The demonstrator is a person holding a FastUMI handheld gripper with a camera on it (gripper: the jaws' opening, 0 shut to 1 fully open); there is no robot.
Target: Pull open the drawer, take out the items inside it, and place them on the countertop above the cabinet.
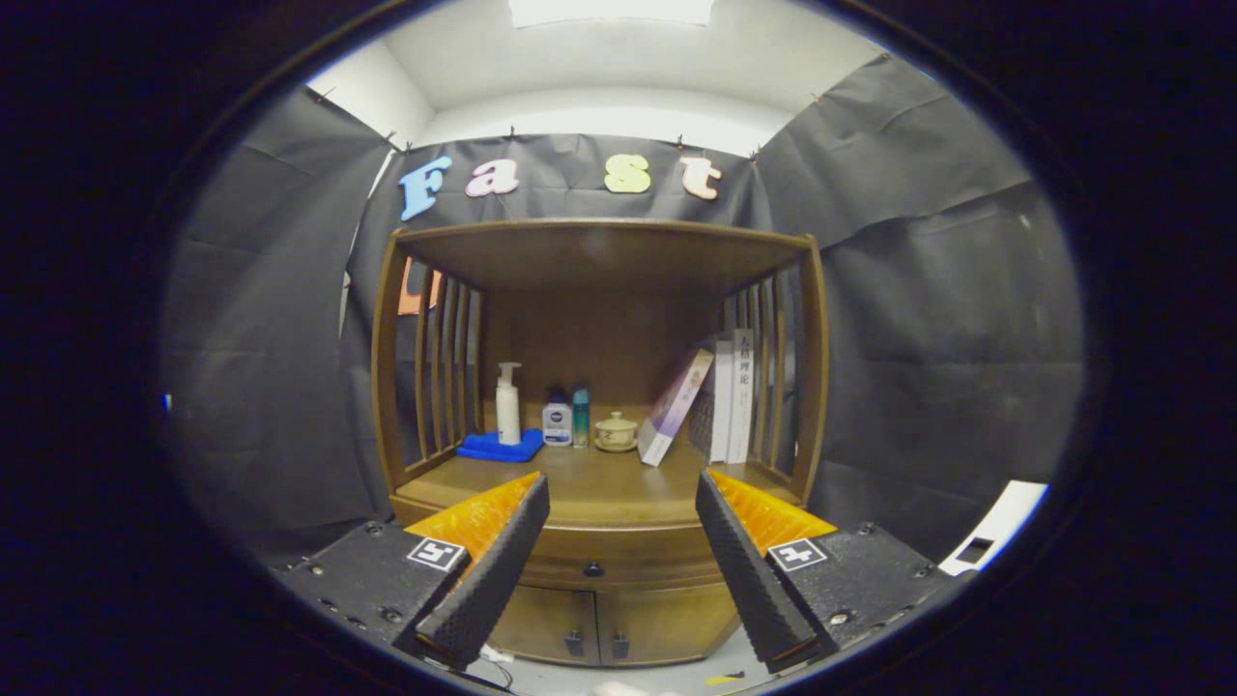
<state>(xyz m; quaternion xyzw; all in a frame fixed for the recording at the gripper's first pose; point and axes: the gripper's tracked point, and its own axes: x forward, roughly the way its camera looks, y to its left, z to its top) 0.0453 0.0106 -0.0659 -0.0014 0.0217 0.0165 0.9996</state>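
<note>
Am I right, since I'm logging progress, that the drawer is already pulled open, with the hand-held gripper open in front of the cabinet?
Not quite: the drawer is shut, flush with the cabinet front, as the gripper view shows. The hand-held gripper is indeed open in front of the cabinet, its fingers either side of the drawer knob, short of it.

wooden cabinet (599, 261) is mid-brown all over, slatted sides same tone. drawer (618, 565) front matches, with one small dark knob (593, 569). lower doors (609, 623) brown too, dark pulls. on the countertop (589, 478): bright blue folded cloth (501, 447), white pump bottle (507, 406), small white bottle (556, 420) with a dark blue cap and blue label patch, slim teal bottle (580, 416), beige lidded ceramic jar (616, 433). leaning book (675, 406) has a white cover with a pale purple wash; upright books (733, 396) show white spines with dark print. gripper (622, 512) fingers spread wide, nothing between them.
</note>
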